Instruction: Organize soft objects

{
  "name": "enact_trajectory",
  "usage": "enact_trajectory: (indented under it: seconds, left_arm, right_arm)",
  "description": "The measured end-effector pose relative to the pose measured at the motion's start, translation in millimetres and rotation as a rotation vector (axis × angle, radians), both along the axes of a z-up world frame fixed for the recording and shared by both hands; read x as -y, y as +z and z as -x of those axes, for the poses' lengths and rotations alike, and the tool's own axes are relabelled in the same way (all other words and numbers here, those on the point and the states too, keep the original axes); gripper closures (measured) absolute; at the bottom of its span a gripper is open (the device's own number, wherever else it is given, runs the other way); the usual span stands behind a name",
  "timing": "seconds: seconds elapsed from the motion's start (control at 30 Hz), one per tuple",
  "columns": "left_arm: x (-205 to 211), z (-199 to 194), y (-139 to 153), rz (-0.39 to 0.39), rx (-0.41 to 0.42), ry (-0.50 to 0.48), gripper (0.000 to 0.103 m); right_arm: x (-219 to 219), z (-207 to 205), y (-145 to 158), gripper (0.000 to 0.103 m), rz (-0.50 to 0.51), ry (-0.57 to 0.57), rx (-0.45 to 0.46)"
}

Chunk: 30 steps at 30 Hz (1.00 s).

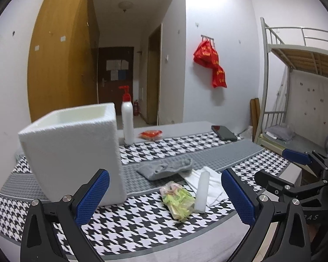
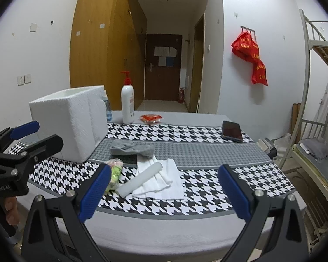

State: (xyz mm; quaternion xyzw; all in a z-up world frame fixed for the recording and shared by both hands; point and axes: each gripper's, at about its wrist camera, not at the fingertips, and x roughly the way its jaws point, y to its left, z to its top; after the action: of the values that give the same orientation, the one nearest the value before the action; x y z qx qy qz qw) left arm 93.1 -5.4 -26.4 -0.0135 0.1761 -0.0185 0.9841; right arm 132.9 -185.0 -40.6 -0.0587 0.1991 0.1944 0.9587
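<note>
A grey cloth (image 1: 165, 168) (image 2: 131, 148) lies crumpled mid-table. In front of it lie folded white cloths (image 1: 210, 183) (image 2: 164, 180), a white foam roll (image 1: 203, 192) (image 2: 140, 180) on top of them, and a green-pink plastic packet (image 1: 179, 199) (image 2: 114, 173). A white foam box (image 1: 74, 152) (image 2: 70, 122) stands open-topped at the left. My left gripper (image 1: 165, 196) is open and empty, above the packet's near side. My right gripper (image 2: 164, 193) is open and empty, just short of the white cloths. Each gripper shows in the other's view: the right one (image 1: 299, 170) and the left one (image 2: 30, 135).
A white pump bottle (image 1: 128, 120) (image 2: 127, 102), a red packet (image 1: 150, 135) (image 2: 151, 118) and a black phone (image 1: 224, 132) (image 2: 231, 131) lie at the table's far side. A small blue-capped bottle (image 2: 107, 107) hides behind the box. A bunk bed (image 1: 295, 87) stands to the right.
</note>
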Motion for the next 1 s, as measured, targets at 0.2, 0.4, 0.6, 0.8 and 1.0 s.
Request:
enact_trajectory:
  seconds: [0.2,0.4,0.6,0.8,1.0]
  left_arm:
    - [7.8,-21.7,-13.1,0.015,-0.062,-0.024,0.001]
    - [9.8,-42.4,-26.9,0.032,-0.141,-0.012,0.001]
    - [9.1,-63.1,-38.4,0.046,-0.238,0.026,0.001]
    - [21.4,-74.7,-45.2,0.014,-0.285,0.019,0.004]
    - [25.6,-86.2,-54.8,-0.007,-0.348,0.046,0.009]
  right_arm:
    - [5.7,-13.1,-10.0,0.003,0.004,-0.014,-0.033]
    - [10.5,-26.9,-20.3,0.003,-0.001,-0.014,-0.068]
    - [10.6,-36.7,-19.1,0.003,-0.008,0.007,-0.078]
    - [12.5,-41.7,-22.1,0.003,0.006,0.019,-0.083]
    - [20.0,-46.4,-30.8,0.003,-0.009,0.017,-0.111]
